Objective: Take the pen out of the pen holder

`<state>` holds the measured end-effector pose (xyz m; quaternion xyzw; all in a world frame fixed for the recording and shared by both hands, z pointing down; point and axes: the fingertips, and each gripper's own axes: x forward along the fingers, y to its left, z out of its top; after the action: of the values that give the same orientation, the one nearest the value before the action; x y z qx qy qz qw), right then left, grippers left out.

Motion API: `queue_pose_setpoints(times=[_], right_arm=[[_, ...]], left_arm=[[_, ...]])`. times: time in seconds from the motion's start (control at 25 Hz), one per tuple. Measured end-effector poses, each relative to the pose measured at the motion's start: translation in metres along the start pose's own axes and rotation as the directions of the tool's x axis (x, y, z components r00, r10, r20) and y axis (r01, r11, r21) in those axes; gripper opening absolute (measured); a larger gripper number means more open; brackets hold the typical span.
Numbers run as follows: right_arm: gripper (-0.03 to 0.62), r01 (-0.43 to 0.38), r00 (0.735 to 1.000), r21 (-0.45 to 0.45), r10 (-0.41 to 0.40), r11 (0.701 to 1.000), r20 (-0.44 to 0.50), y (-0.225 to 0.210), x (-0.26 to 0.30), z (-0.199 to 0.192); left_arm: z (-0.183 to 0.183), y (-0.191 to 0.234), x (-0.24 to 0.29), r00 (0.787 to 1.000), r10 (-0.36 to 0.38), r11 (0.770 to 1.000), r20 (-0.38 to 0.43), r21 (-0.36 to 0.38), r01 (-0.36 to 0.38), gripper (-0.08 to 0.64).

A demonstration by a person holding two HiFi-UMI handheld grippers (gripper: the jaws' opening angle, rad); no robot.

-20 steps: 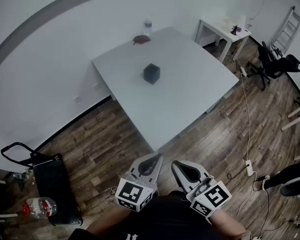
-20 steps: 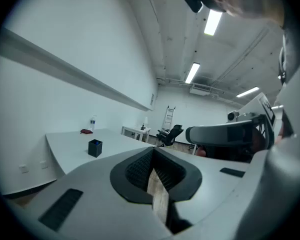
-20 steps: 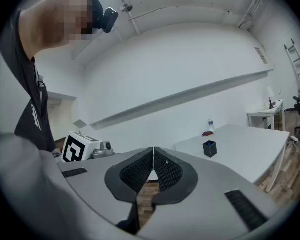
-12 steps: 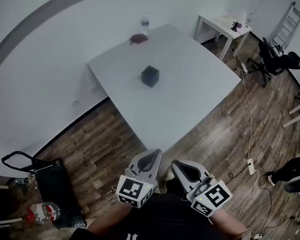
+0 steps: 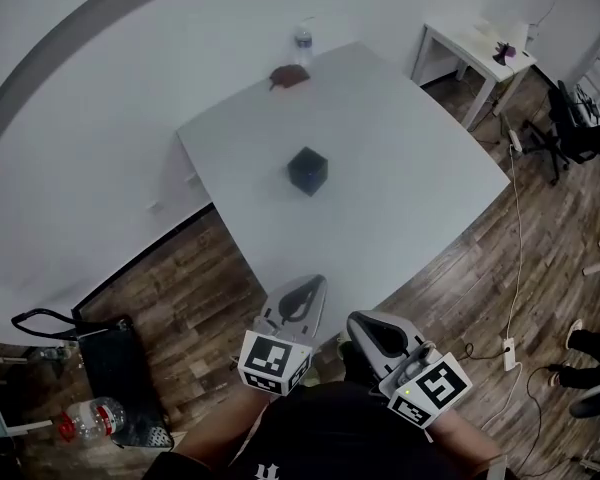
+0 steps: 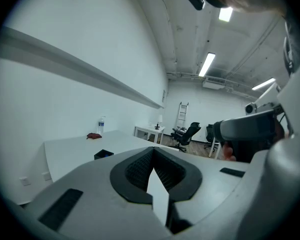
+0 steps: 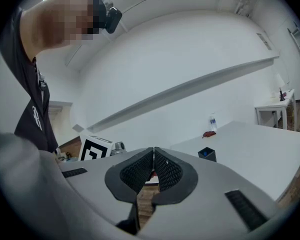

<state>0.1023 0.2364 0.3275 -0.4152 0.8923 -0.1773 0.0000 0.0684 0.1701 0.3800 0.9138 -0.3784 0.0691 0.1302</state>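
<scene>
Pen holder (image 5: 307,170): small black open-topped cube, upright near the middle of the white table (image 5: 410,208). A blue speck shows at its mouth in the right gripper view; the pen is too small to make out.

Also on the table: a red item (image 5: 290,75) and a bottle (image 5: 302,42) at the far edge, well apart from the holder.

Surroundings: side table (image 5: 475,50), chair (image 5: 580,133), black cart (image 5: 110,363).

Left gripper (image 5: 308,288) and right gripper (image 5: 360,324): both off the near table corner, jaws together, nothing between them.

Pen holder (image 5: 307,171): small black open-top box, upright, alone near bench (image 5: 410,178) centre. Blue tip (image 7: 204,153) shows inside; too small to identify.
</scene>
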Motion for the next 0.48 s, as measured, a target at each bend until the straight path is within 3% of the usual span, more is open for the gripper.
queue_pose_setpoints(times=[0.48], right_arm=[[0.015, -0.063, 0.992, 0.129, 0.077, 0.990, -0.104, -0.109, 0.048, 0.014]], left_arm=[[0.011, 0.090, 0.138, 0.986, 0.168, 0.986, 0.011, 0.004, -0.168, 0.006]])
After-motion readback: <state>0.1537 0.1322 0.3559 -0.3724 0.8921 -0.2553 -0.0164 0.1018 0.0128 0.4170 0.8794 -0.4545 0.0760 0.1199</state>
